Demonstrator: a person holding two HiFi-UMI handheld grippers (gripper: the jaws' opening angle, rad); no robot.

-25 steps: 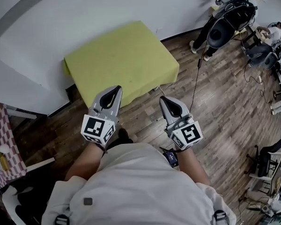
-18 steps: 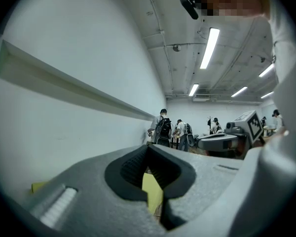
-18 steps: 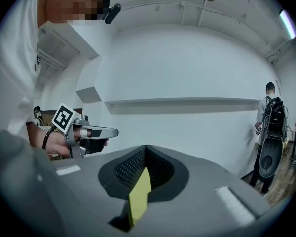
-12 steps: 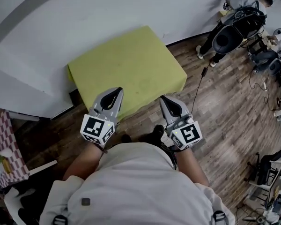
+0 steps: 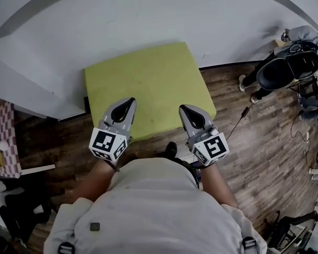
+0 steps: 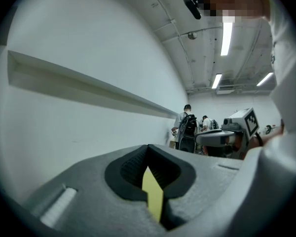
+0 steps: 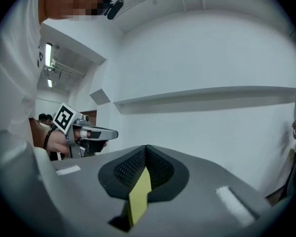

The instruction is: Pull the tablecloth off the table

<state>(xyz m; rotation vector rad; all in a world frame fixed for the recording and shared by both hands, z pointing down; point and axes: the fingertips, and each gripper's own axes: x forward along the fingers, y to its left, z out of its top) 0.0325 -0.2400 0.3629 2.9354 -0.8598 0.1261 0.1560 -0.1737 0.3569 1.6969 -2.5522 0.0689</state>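
So the person has basically walked right up to it over the last second. The green tablecloth (image 5: 146, 86) used to sit well ahead with bare wooden floor (image 5: 254, 142) between it and the grippers, and now the left gripper (image 5: 128, 102) and right gripper (image 5: 185, 109) both hang over its near edge. The cloth itself hasn't budged: it lies flat and smooth, draped over the whole table so you can't see the top at all, with the far side up against the white wall (image 5: 148, 15). Both sets of jaws are pressed together. In each gripper view there's a thin green sliver in the slot under the pads, but I'd say that's just the cloth seen past them, not pinched, since nothing is lifted or wrinkled. So the approach looks done and the actual pull hasn't started. Next they'd need to spread the jaws, drop to the near hem and grab it.
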